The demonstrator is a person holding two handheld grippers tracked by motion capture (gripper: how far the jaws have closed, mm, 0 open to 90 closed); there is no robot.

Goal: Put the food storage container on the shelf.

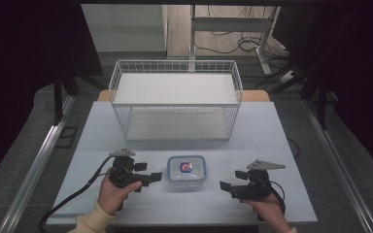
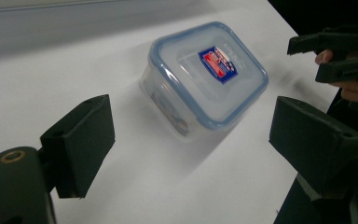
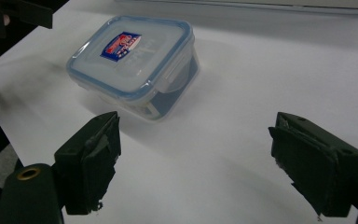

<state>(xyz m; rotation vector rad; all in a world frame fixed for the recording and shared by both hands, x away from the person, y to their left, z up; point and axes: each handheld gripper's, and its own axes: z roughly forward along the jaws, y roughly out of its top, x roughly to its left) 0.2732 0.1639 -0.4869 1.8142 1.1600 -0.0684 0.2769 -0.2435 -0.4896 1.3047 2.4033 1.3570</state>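
- The lidded plastic container [image 1: 186, 170] sits on the white tabletop [image 1: 272, 141], near the front edge — between the two grippers and touching neither.
- Left gripper [image 1: 151, 176]: jaws spread wide, nothing between them, just left of the container.
- Right gripper [image 1: 225, 186]: jaws likewise wide and empty, farther off on the right.
- A wire basket [image 1: 175, 99] stands behind.

A lab or test room — a plain white table [image 1: 281, 145] boxed in by dark curtains [image 1: 29, 48], metal floor rails [image 1: 34, 170] alongside, loose cables [image 1: 233, 46] beyond its far edge — grey carpet underneath.
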